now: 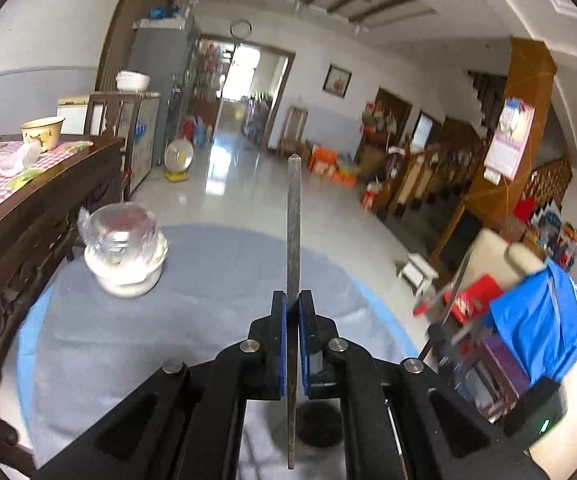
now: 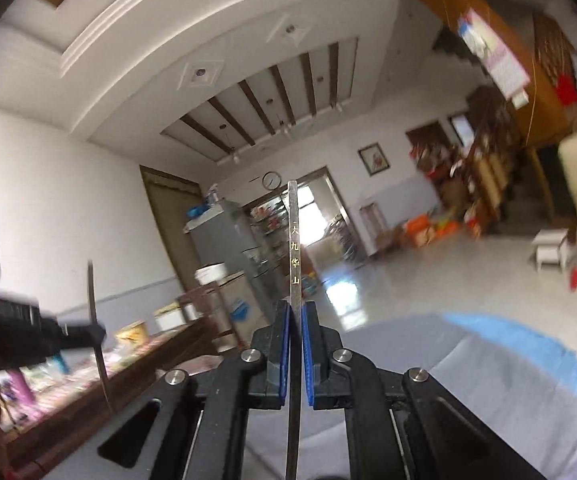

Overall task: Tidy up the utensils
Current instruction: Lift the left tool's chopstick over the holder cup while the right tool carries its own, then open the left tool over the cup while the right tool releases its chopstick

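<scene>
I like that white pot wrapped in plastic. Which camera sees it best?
The left wrist view: the plastic-wrapped white pot sits whole and sharp on the grey tablecloth. The right wrist view tilts upward toward the ceiling and does not show it.

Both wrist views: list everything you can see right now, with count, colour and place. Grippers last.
Chopstick in left gripper: one, grey metal, upright between the pads.
Chopstick in right gripper: one, silvery with gold characters, upright between the pads.
Round table: one, grey-blue cloth, below both grippers.
White jar: one, plastic-wrapped top, on the table's left side.
Dark round holder: one, partly hidden under the left gripper; contents unclear.
Wooden sideboard: one, dark brown, left of the table.
Bowl: one, cream, on the sideboard.
Left gripper: black, blue pads, shut on its chopstick.
Right gripper: black, blue pads, shut on its chopstick.
</scene>
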A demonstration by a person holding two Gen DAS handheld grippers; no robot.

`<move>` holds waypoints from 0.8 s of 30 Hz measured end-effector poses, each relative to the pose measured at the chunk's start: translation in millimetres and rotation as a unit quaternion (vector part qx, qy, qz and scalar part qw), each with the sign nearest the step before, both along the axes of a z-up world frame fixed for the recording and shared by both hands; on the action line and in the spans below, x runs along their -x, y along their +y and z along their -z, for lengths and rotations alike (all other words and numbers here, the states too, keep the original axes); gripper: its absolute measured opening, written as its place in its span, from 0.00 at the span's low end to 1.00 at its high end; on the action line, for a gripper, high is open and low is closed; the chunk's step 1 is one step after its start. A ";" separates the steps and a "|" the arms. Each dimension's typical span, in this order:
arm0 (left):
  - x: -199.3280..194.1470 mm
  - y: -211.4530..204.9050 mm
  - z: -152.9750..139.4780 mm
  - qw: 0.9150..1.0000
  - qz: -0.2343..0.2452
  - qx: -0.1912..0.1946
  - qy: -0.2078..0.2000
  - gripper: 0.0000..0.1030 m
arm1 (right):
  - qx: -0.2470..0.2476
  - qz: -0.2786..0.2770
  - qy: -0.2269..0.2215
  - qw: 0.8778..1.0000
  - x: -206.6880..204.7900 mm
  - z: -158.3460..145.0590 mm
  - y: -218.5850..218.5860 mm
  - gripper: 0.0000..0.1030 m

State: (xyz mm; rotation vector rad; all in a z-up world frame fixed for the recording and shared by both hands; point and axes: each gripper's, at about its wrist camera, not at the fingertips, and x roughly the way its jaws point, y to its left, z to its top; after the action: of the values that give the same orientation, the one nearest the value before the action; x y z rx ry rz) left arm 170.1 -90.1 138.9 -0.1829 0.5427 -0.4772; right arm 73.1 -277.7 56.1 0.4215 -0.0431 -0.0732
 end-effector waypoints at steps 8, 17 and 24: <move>-23.2 -40.5 43.2 0.999 -0.033 0.000 0.010 0.06 | 0.047 0.019 0.023 0.998 -33.7 19.9 35.7 0.07; -22.4 -55.3 77.9 0.999 -0.047 -0.020 -0.003 0.06 | 0.074 0.009 0.034 0.997 -32.7 38.5 45.1 0.07; -14.5 -54.8 90.3 0.999 -0.037 -0.027 0.001 0.06 | 0.082 -0.003 0.038 0.996 -8.8 44.1 35.4 0.07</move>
State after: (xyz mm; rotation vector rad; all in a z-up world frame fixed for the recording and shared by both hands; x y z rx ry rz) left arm 184.6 -144.9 48.6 -0.1519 0.5485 -0.3906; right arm 81.9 -242.4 12.1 0.2540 0.0262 -0.0786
